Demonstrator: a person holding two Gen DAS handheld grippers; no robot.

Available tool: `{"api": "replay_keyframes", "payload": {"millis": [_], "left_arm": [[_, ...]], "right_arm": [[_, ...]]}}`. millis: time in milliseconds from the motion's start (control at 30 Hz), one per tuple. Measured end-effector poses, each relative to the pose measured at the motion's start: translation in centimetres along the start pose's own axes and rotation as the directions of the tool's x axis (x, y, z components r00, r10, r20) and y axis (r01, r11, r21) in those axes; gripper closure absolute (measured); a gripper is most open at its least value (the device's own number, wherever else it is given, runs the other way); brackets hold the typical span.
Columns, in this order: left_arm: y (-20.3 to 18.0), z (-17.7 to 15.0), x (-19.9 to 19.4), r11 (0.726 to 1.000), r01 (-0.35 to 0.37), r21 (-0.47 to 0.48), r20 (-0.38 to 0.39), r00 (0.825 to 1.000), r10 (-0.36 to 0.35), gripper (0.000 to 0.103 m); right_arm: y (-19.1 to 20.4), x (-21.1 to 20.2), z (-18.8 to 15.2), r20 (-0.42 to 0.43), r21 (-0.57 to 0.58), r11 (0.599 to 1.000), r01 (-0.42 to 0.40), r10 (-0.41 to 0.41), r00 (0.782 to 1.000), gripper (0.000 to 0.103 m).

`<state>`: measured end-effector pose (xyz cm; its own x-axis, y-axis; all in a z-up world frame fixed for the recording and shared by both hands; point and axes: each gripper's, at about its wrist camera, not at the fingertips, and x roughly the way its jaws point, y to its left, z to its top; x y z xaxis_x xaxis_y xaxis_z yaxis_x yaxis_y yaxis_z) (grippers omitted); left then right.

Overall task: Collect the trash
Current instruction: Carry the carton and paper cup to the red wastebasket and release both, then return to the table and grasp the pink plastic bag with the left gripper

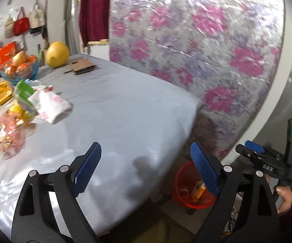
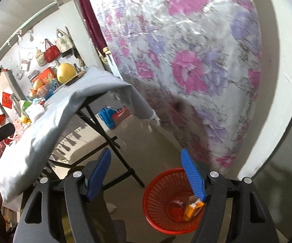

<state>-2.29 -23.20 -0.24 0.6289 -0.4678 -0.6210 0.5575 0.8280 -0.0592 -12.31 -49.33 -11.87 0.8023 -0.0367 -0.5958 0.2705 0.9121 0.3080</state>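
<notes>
A red mesh waste basket [image 2: 162,198] stands on the floor beside the table, with an orange carton [image 2: 192,210] inside; it also shows in the left wrist view [image 1: 183,184]. My right gripper [image 2: 148,174] is open and empty above the basket. My left gripper [image 1: 146,168] is open and empty over the table's near edge. A pile of wrappers and packets [image 1: 26,103] lies on the grey tablecloth [image 1: 115,111] at the left, including a green and white carton [image 1: 24,94] and a crumpled white wrapper [image 1: 52,105].
A yellow pomelo [image 1: 57,54], flat cardboard [image 1: 83,65] and a fruit bowl [image 1: 22,66] sit at the table's far end. A floral plastic-covered mattress [image 1: 196,50] leans behind. Black folding table legs [image 2: 113,141] stand near the basket. The right gripper [image 1: 253,147] appears at the right of the left wrist view.
</notes>
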Motion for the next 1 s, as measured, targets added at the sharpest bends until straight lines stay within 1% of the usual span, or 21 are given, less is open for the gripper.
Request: {"api": "replay_keyframes", "payload": {"millis": [100, 267, 333, 400, 467, 500, 567, 667, 767, 867, 933, 1000], "left_arm": [[1.8, -0.1, -0.9, 0.999, -0.032, -0.029, 0.014, 0.999, 0.032, 0.016], [5.2, -0.4, -2.7, 0.992, -0.099, -0.082, 0.036, 0.994, 0.102, 0.015], [7.1, -0.8, -3.9, 0.981, -0.155, -0.115, 0.055, 0.985, 0.162, 0.012], [9.3, -1.2, -5.2, 0.964, -0.215, -0.158, 0.07, 0.971, 0.228, 0.009], [11.7, -1.6, -6.3, 0.947, -0.244, -0.207, 0.067, 0.963, 0.263, 0.009], [13.6, -2.1, -7.0, 0.935, -0.257, -0.246, 0.058, 0.959, 0.278, 0.009], [15.6, -2.7, -7.9, 0.916, -0.281, -0.286, 0.045, 0.951, 0.306, 0.008], [19.4, -4.2, -9.2, 0.872, -0.342, -0.351, 0.005, 0.93, 0.366, 0.007], [22.1, -5.2, -9.4, 0.85, -0.359, -0.385, -0.046, 0.928, 0.371, 0.007], [23.9, -6.0, -9.1, 0.842, -0.356, -0.406, -0.085, 0.932, 0.353, 0.007], [24.6, -6.2, -8.7, 0.842, -0.354, -0.407, -0.101, 0.934, 0.344, 0.007], [24.9, -6.0, -8.3, 0.85, -0.352, -0.391, -0.109, 0.935, 0.337, 0.007]], "right_arm": [[1.3, -0.4, 0.3, 0.008, -0.014, 1.0, -0.027, 0.027, 1.0, 0.027], [4.8, -1.4, 1.3, 0.026, -0.06, 0.994, -0.087, 0.089, 0.996, 0.023], [6.2, -1.5, 1.7, 0.029, -0.081, 0.99, -0.113, 0.116, 0.993, 0.022], [8.3, -1.7, 2.2, 0.035, -0.107, 0.983, -0.149, 0.154, 0.987, 0.018], [10.1, -1.7, 2.6, 0.034, -0.122, 0.974, -0.189, 0.194, 0.98, 0.015], [11.6, -1.6, 2.8, 0.026, -0.134, 0.966, -0.221, 0.226, 0.974, 0.014], [14.0, -1.3, 3.1, 0.009, -0.156, 0.951, -0.266, 0.27, 0.963, 0.014], [18.0, -0.7, 3.2, -0.018, -0.204, 0.927, -0.314, 0.317, 0.948, 0.01], [21.7, 0.2, 3.1, -0.05, -0.254, 0.902, -0.35, 0.349, 0.936, 0.008], [24.7, 1.2, 3.2, -0.083, -0.284, 0.88, -0.381, 0.373, 0.924, 0.007], [26.3, 1.9, 3.2, -0.101, -0.302, 0.868, -0.394, 0.382, 0.918, 0.007], [27.3, 2.3, 3.1, -0.112, -0.318, 0.86, -0.399, 0.384, 0.917, 0.007]]}}
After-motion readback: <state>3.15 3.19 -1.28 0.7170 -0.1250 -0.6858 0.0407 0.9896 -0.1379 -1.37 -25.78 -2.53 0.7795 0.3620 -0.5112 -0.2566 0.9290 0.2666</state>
